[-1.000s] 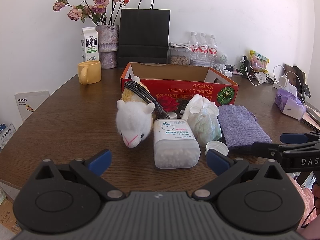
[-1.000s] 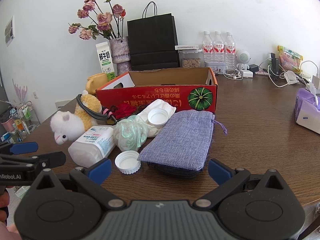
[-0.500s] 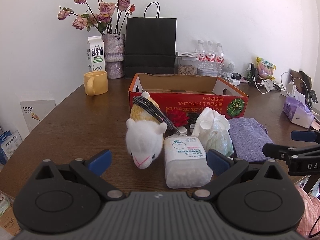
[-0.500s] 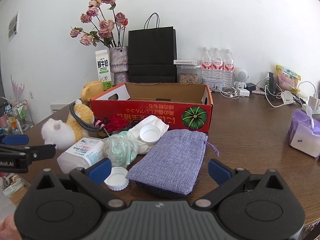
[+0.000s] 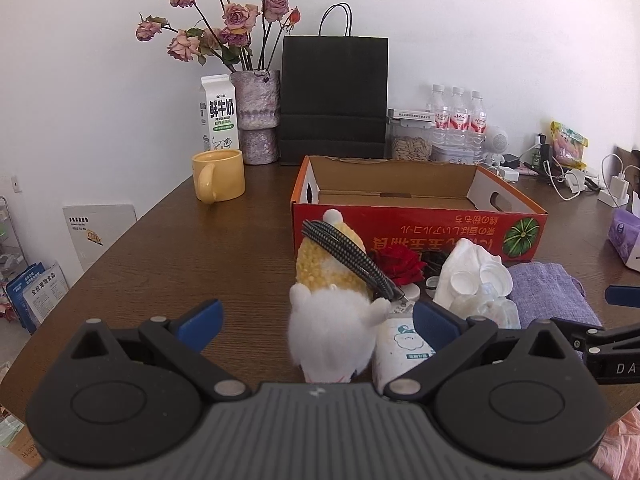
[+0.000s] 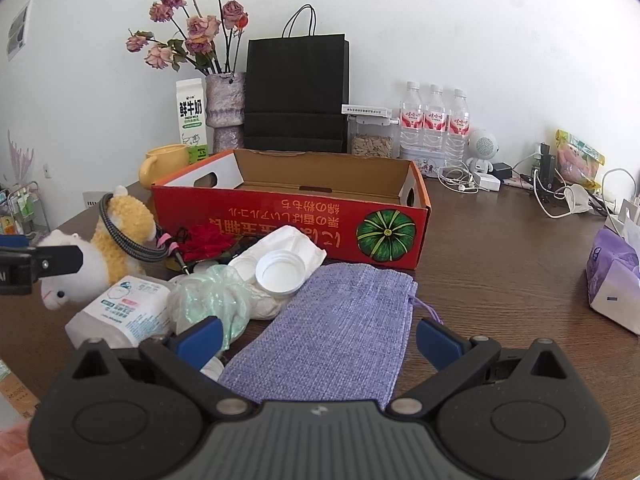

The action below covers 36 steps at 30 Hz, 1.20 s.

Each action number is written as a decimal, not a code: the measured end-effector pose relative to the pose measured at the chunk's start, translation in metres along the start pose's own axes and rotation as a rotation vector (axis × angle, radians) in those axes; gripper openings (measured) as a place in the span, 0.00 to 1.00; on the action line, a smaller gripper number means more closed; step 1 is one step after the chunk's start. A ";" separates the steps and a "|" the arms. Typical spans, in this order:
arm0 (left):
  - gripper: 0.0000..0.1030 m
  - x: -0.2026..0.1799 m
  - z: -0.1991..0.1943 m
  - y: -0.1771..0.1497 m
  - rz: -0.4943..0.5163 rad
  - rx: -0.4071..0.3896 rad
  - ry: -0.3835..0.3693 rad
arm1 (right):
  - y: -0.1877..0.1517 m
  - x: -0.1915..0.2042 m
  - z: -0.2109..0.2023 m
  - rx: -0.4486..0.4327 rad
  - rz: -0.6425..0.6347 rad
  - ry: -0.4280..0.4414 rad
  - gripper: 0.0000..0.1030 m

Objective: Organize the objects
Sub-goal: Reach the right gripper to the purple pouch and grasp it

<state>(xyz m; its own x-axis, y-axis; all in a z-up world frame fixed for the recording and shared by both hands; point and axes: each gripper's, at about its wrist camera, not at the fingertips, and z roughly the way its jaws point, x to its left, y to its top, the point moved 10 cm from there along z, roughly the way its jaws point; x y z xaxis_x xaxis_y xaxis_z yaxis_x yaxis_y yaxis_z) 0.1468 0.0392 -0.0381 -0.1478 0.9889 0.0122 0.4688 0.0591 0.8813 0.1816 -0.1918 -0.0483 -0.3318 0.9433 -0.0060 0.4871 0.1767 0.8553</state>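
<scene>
Left hand-held gripper [image 5: 316,322]: jaws spread wide, empty, plush alpaca's [image 5: 334,312] white head between the blue tips.
Right hand-held gripper [image 6: 318,338]: wide open too, holding nothing, straddling the purple pouch [image 6: 340,320].
Red box [image 6: 304,216]: empty, on the counter [image 5: 192,256] just behind the pile.

Plush alpaca [image 5: 332,332] face hidden behind the left gripper's body (only head top shows). White cap [image 6: 211,368] mostly covered by right gripper's fingertip [image 6: 199,338]. Tissue pack [image 6: 614,280] cut off at frame edge. Bottle labels [image 6: 434,118] probably too small to read.
</scene>
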 end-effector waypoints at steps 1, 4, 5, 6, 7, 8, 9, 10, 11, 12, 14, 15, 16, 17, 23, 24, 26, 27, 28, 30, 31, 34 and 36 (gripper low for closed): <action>1.00 0.000 0.002 0.001 -0.003 0.003 0.002 | 0.000 0.001 0.003 0.004 0.000 -0.002 1.00; 1.00 0.001 0.006 0.006 -0.003 -0.002 0.000 | -0.001 0.001 0.011 0.014 0.001 -0.005 1.00; 1.00 0.000 0.006 0.008 0.000 -0.007 -0.001 | -0.001 0.001 0.013 0.017 0.003 -0.006 1.00; 1.00 -0.002 0.007 0.011 0.006 -0.012 -0.002 | -0.001 0.001 0.015 0.019 0.003 -0.007 1.00; 1.00 -0.003 0.008 0.014 0.014 -0.015 -0.003 | -0.002 0.000 0.017 0.023 0.003 -0.010 1.00; 1.00 -0.005 0.008 0.016 0.023 -0.019 -0.004 | -0.002 0.000 0.019 0.028 0.001 -0.012 1.00; 1.00 -0.006 0.009 0.020 0.034 -0.021 -0.006 | -0.002 0.000 0.021 0.034 0.001 -0.014 1.00; 1.00 -0.008 0.010 0.022 0.048 -0.021 -0.009 | -0.003 -0.001 0.024 0.043 0.002 -0.017 1.00; 1.00 -0.010 0.011 0.023 0.063 -0.019 -0.011 | -0.003 -0.002 0.027 0.053 0.000 -0.021 1.00; 1.00 -0.012 0.013 0.025 0.080 -0.015 -0.012 | -0.003 -0.004 0.030 0.064 -0.001 -0.024 1.00; 1.00 -0.015 0.015 0.029 0.117 -0.010 -0.015 | -0.003 -0.006 0.036 0.085 -0.005 -0.031 1.00; 1.00 -0.017 0.017 0.031 0.140 -0.006 -0.016 | -0.003 -0.008 0.041 0.100 -0.004 -0.034 1.00; 1.00 -0.019 0.018 0.033 0.164 -0.001 -0.017 | -0.003 -0.009 0.045 0.114 0.000 -0.033 0.99; 1.00 -0.021 0.019 0.036 0.188 0.003 -0.016 | -0.003 -0.011 0.049 0.128 0.005 -0.027 0.97; 1.00 -0.029 0.023 0.047 0.279 0.004 -0.010 | -0.005 -0.016 0.055 0.150 0.016 -0.010 0.78; 1.00 -0.031 0.023 0.046 0.286 0.006 -0.011 | -0.005 -0.017 0.053 0.145 0.023 -0.003 0.75; 1.00 -0.033 0.025 0.045 0.298 0.013 -0.012 | -0.003 -0.020 0.050 0.130 0.038 0.005 0.71; 1.00 -0.034 0.026 0.045 0.303 0.019 -0.013 | -0.003 -0.021 0.048 0.121 0.043 0.008 0.68; 1.00 -0.035 0.026 0.043 0.308 0.023 -0.015 | -0.002 -0.023 0.045 0.113 0.049 0.011 0.63; 1.00 -0.036 0.027 0.042 0.318 0.030 -0.013 | 0.000 -0.025 0.039 0.094 0.053 0.016 0.56; 1.00 -0.036 0.028 0.041 0.322 0.033 -0.011 | 0.002 -0.025 0.036 0.085 0.055 0.021 0.51; 1.00 -0.037 0.029 0.040 0.327 0.042 -0.009 | 0.007 -0.028 0.027 0.051 0.064 0.033 0.45; 1.00 -0.038 0.030 0.041 0.333 0.043 -0.006 | 0.010 -0.030 0.021 0.030 0.071 0.040 0.45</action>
<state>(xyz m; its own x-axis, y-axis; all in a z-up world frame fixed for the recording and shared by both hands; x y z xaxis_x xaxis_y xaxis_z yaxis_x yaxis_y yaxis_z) 0.1975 0.0085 -0.0170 0.0251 0.9559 0.2928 0.5272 -0.2615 0.8085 0.2130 -0.2126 -0.0505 -0.3270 0.9420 0.0753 0.5344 0.1186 0.8369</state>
